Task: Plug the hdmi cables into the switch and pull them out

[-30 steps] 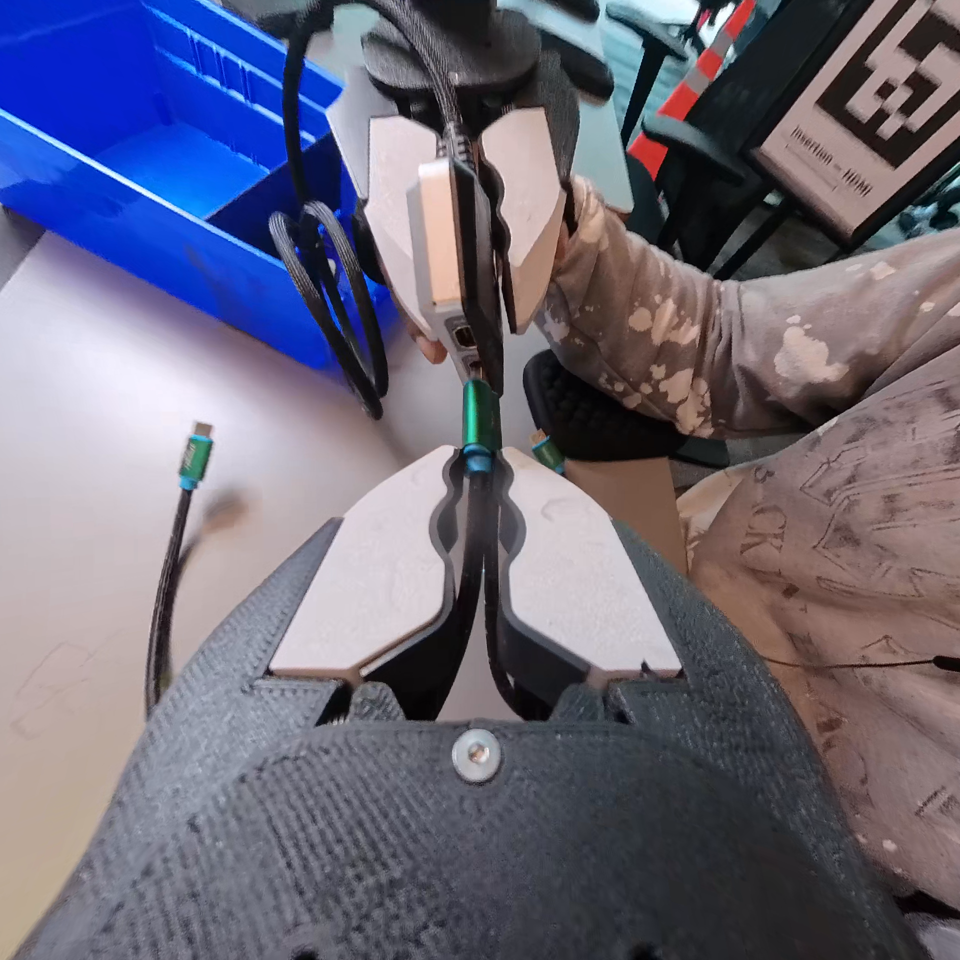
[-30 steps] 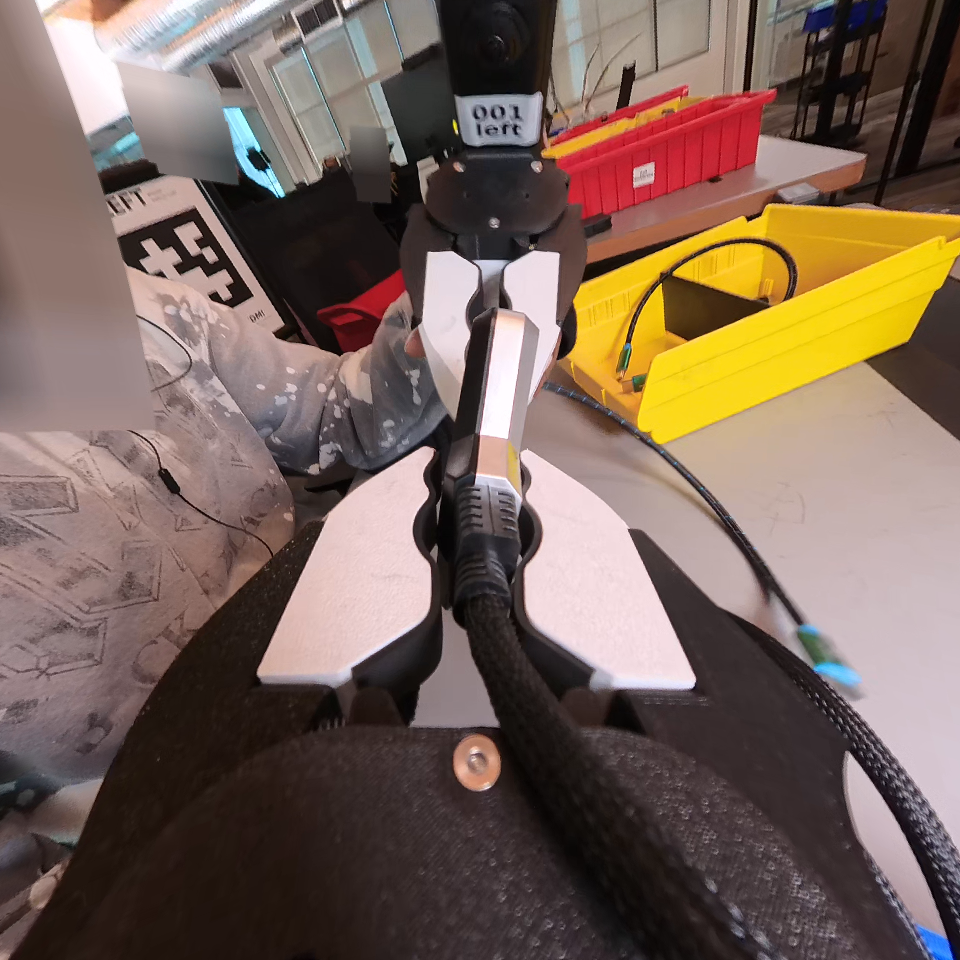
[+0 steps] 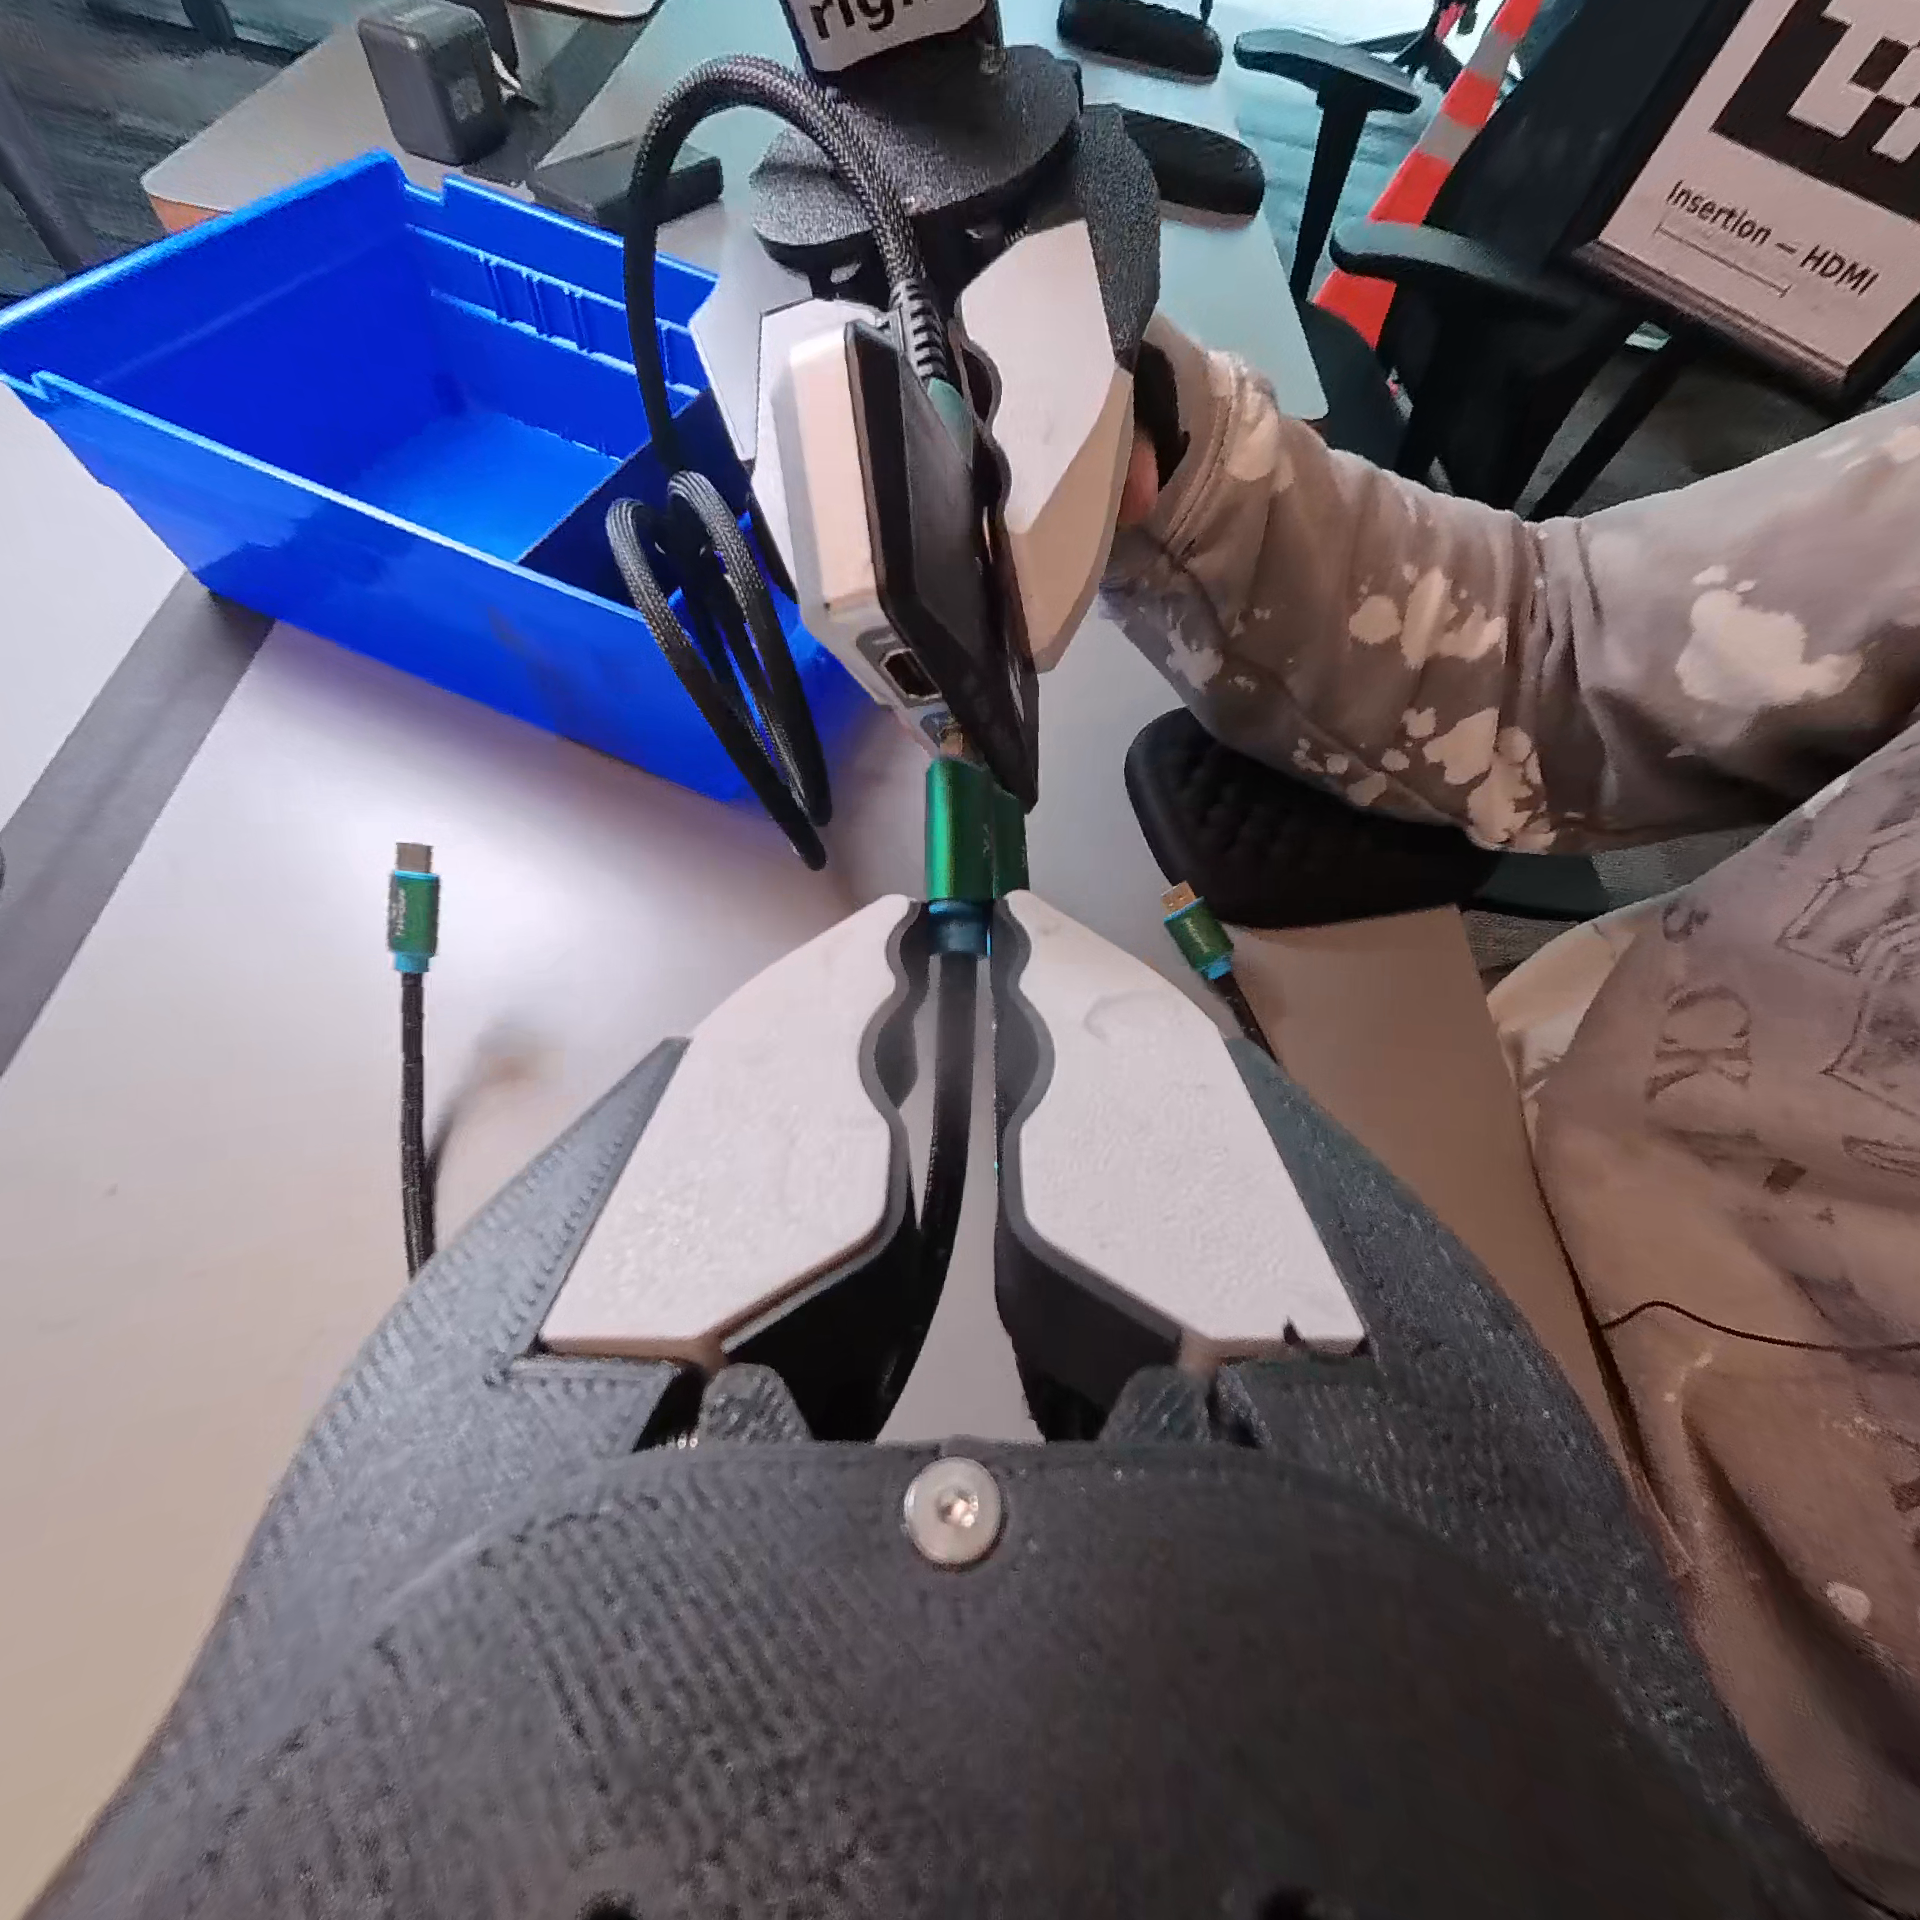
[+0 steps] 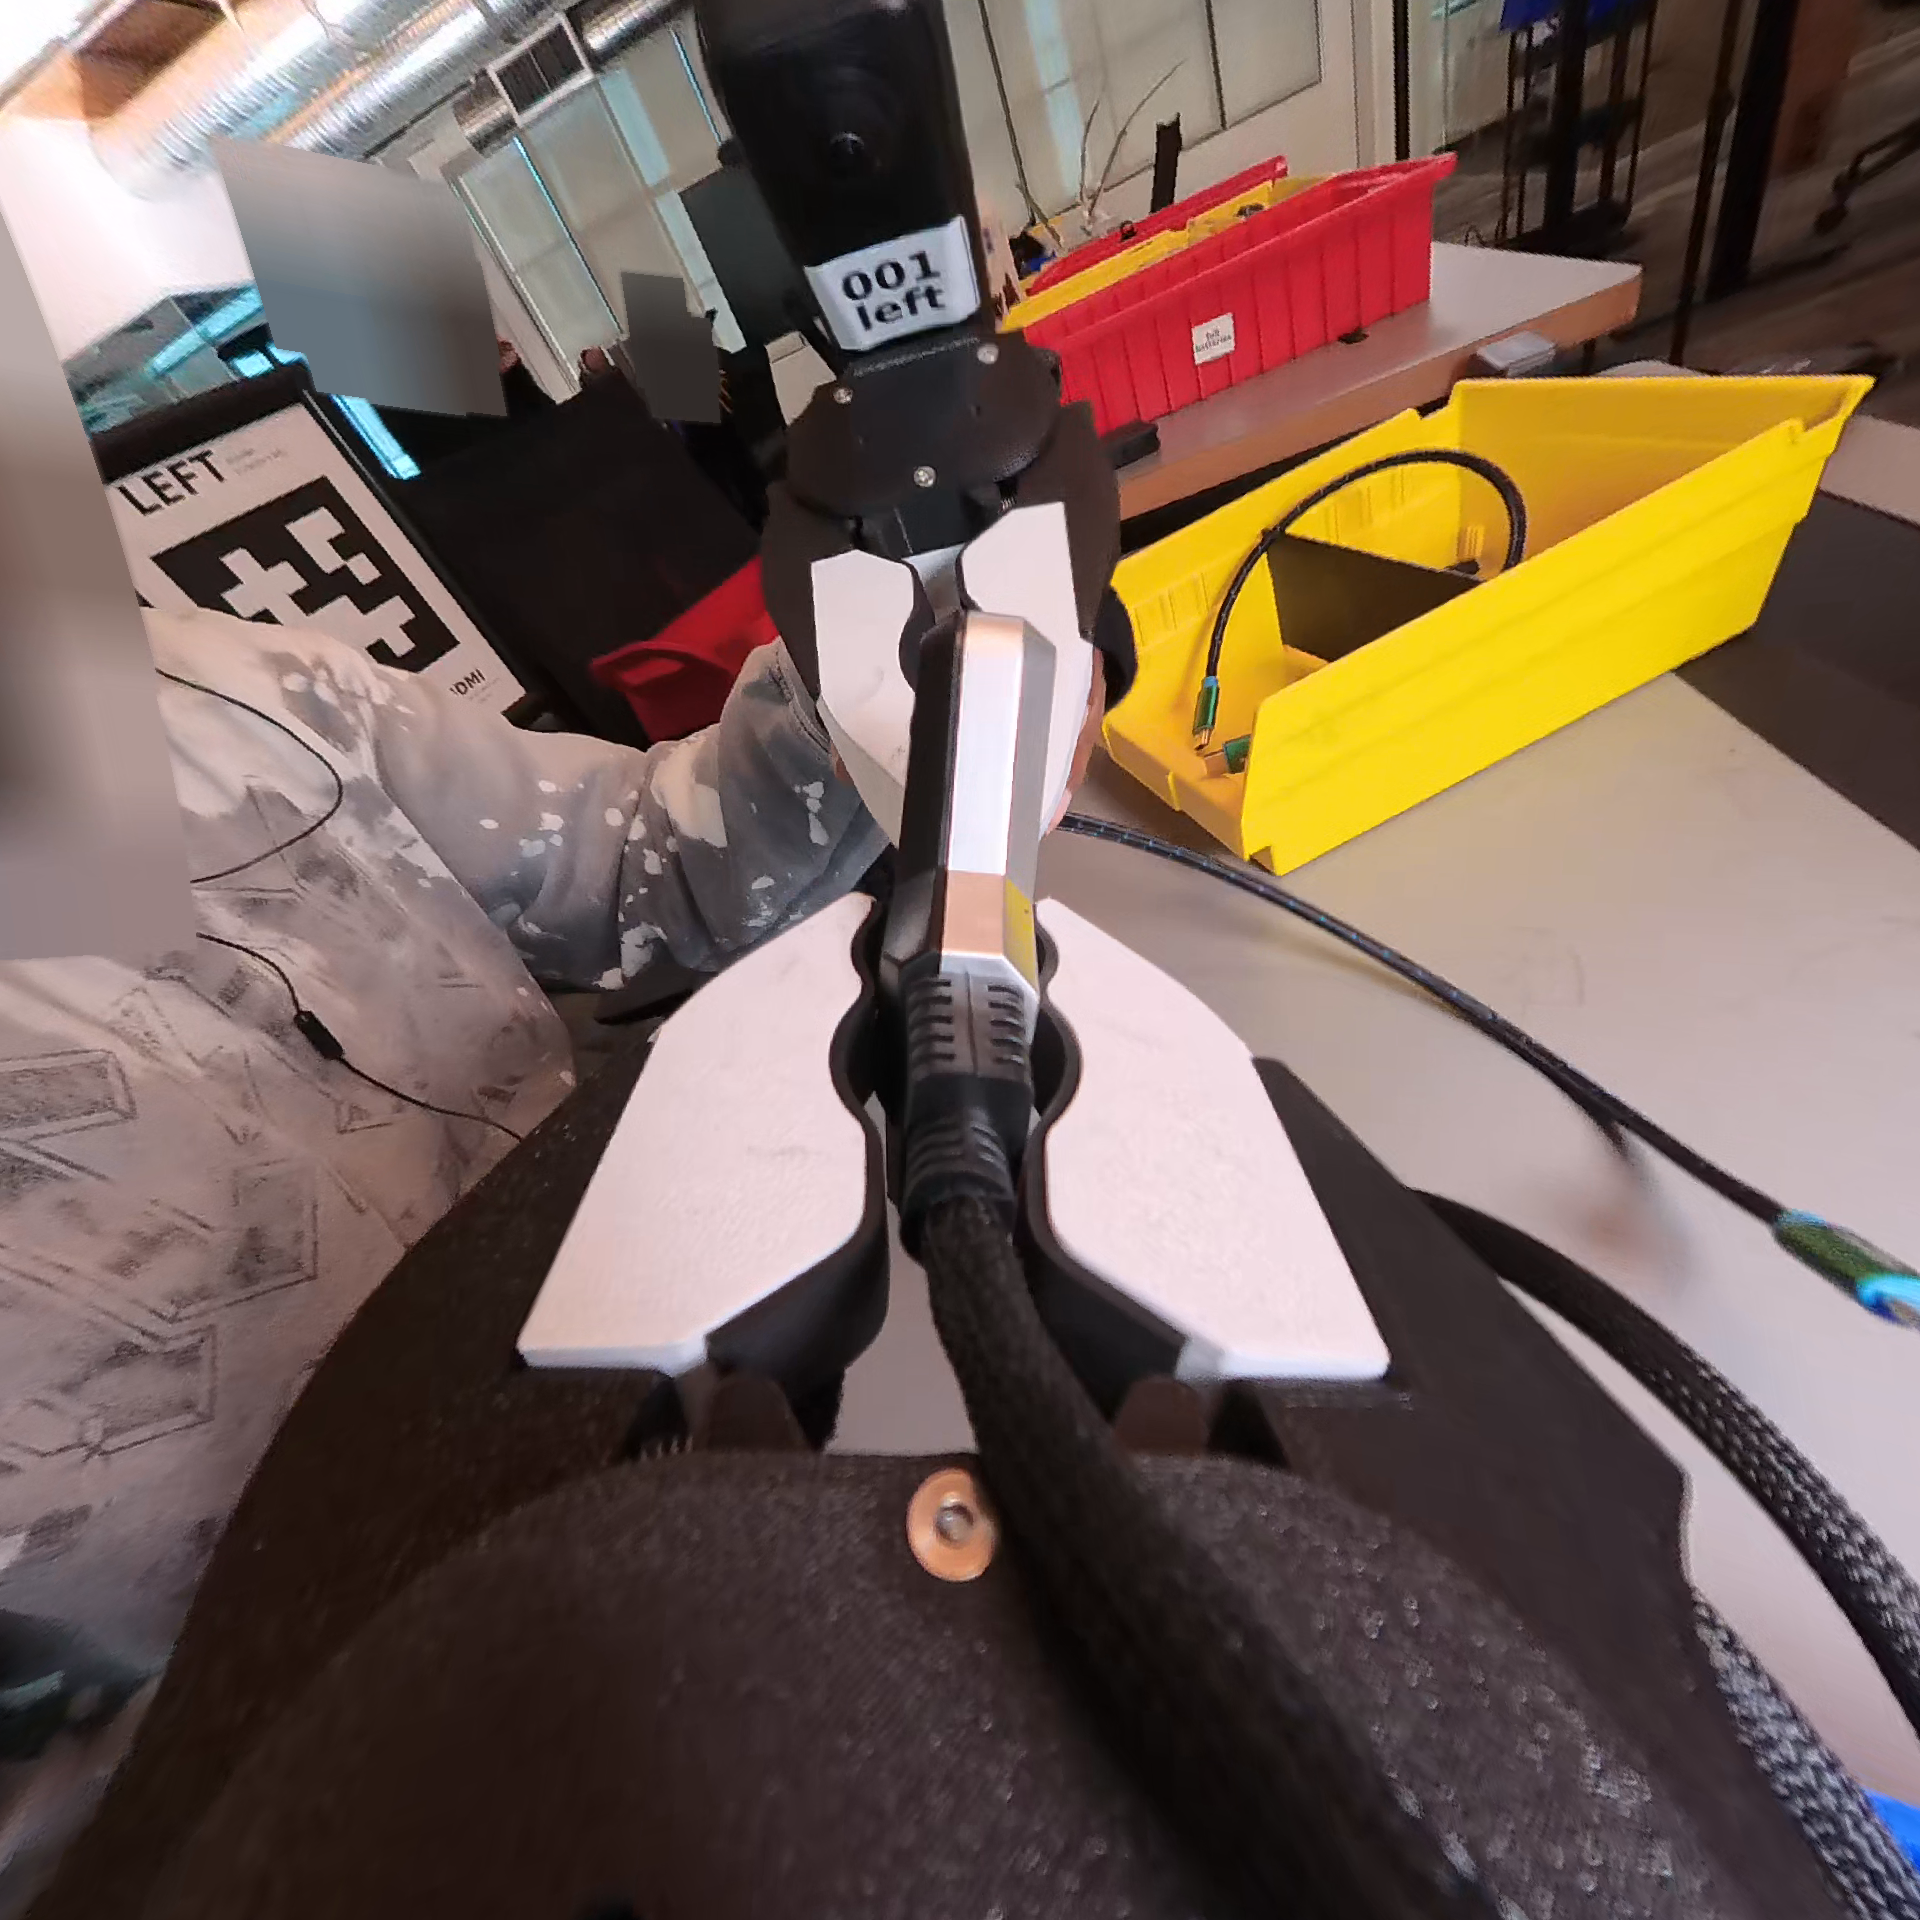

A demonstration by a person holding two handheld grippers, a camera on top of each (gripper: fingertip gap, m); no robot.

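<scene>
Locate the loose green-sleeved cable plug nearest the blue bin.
In the left wrist view, the loose green-sleeved cable plug lies on the grey table, left of the left gripper and in front of the blue plastic bin.

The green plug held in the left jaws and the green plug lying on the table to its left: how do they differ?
The held green plug is off the table, clamped at its cable by the left gripper, its tip at the switch. The loose green plug lies flat on the table, touching nothing else, its metal tip bare and fully in view. Both have a green shell, a blue collar and a black braided cable.
</scene>
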